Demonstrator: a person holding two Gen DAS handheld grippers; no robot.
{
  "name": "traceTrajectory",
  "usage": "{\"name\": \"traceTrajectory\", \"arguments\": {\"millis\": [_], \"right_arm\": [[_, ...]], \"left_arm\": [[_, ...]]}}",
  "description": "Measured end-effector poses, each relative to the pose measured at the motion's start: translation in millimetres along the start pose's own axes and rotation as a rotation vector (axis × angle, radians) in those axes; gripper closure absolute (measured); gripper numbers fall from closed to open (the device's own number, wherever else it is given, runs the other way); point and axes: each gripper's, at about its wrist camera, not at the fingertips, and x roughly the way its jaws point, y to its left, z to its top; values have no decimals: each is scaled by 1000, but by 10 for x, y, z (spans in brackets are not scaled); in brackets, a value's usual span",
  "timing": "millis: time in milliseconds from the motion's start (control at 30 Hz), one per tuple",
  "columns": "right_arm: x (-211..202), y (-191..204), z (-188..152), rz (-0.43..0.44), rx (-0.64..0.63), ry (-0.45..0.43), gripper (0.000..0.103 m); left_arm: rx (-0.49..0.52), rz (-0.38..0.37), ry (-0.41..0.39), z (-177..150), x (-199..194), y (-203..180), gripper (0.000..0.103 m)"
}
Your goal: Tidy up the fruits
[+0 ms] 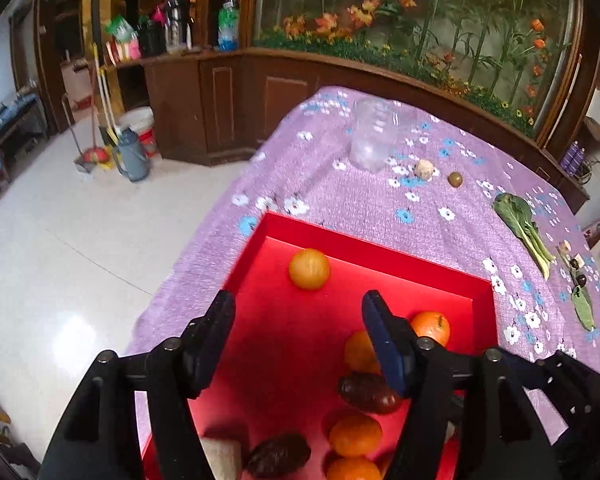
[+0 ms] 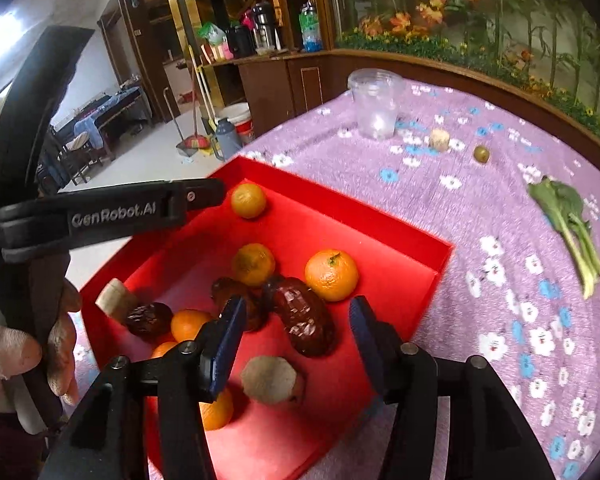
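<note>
Pale glossy floor [image 1: 60, 240] with a bright light reflection. Dark wood cabinets [image 1: 220, 108] curve around the room. Above them, a glass display case [image 1: 420, 20] full of green stems and orange flowers. Bottles and a dark flask [image 1: 178, 24] stand on the cabinet ledge. A white bucket [image 1: 140, 124], grey jug [image 1: 132, 156] and broom [image 1: 96, 120] stand on the floor beside the cabinets. The worktop has a purple flowered cloth [image 1: 380, 208].

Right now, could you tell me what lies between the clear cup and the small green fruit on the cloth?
One pale chunk lies between the cup and the green fruit; both views show it.
</note>
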Motion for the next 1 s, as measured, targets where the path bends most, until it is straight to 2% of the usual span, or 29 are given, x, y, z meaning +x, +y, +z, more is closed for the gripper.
{"name": "traceTrajectory", "arguments": {"millis": [233,400,667,1000], "right_arm": [[-416,-21,-149,-19,4,-49,38],[-750,-90,-360,-80,-20,-97,36],[-1229,-263,-795,-146,-15,-161,27],[-1373,-532,-1233,-184,37,-166,26]], "left_arm": [[38,94,-115,-205,-529,-261,21],[52,118,-162,-388,-808,-516,13],[75,67,-157,-683,-990,-913,11],[160,44,-122,-992,-956,-1365,11]]}}
